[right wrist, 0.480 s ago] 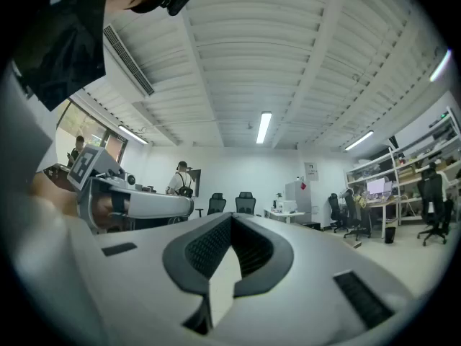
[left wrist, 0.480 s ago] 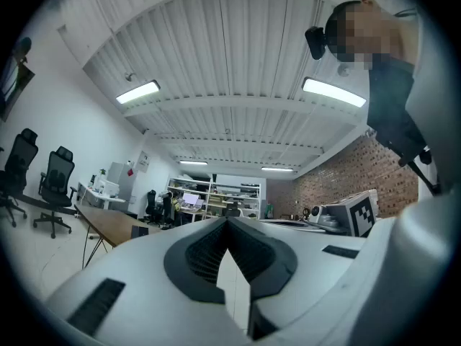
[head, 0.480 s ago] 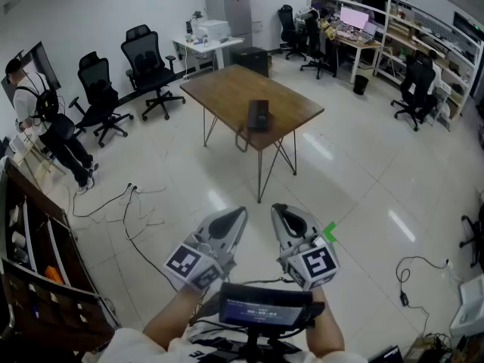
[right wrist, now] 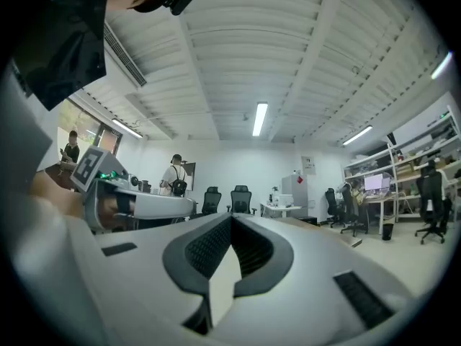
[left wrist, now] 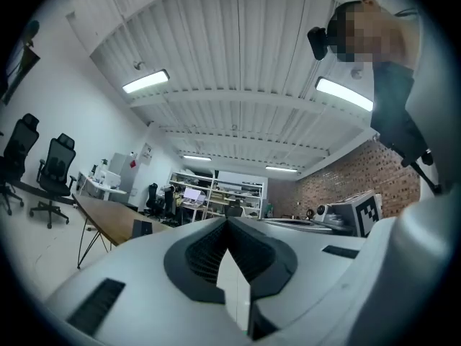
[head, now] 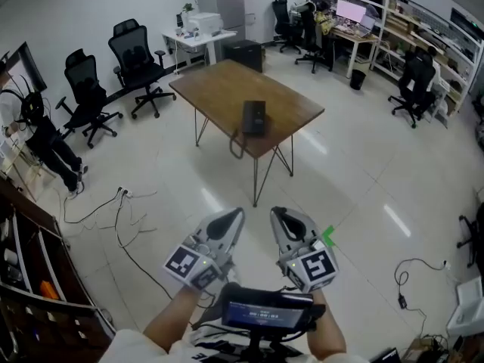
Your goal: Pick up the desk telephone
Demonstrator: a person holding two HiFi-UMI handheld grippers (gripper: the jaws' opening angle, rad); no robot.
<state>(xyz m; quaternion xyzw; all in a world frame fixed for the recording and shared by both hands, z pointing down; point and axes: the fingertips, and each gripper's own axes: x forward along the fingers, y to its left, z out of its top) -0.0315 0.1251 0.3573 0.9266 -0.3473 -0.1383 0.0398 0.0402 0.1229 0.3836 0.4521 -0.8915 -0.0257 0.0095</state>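
A black desk telephone (head: 254, 117) lies near the front edge of a brown wooden table (head: 219, 89) in the middle of the room, its cord hanging off the edge. Both grippers are held close to the body, far short of the table. My left gripper (head: 236, 215) is shut and holds nothing. My right gripper (head: 277, 212) is shut too, with nothing between its jaws. In the left gripper view the telephone (left wrist: 142, 228) shows small on the table (left wrist: 108, 218) beyond the shut jaws. The right gripper view looks across the office; the telephone is not in it.
Black office chairs (head: 136, 59) stand behind the table on the left, and cables (head: 121, 210) trail over the tiled floor. A white desk with a printer (head: 198, 27) is at the back, shelves and desks (head: 363, 21) at the right. A person (head: 38, 131) stands at the far left.
The view has shifted a little, so the table and chairs sit slightly further left and up. The person at the left has moved toward the frame's edge. Both grippers stay shut.
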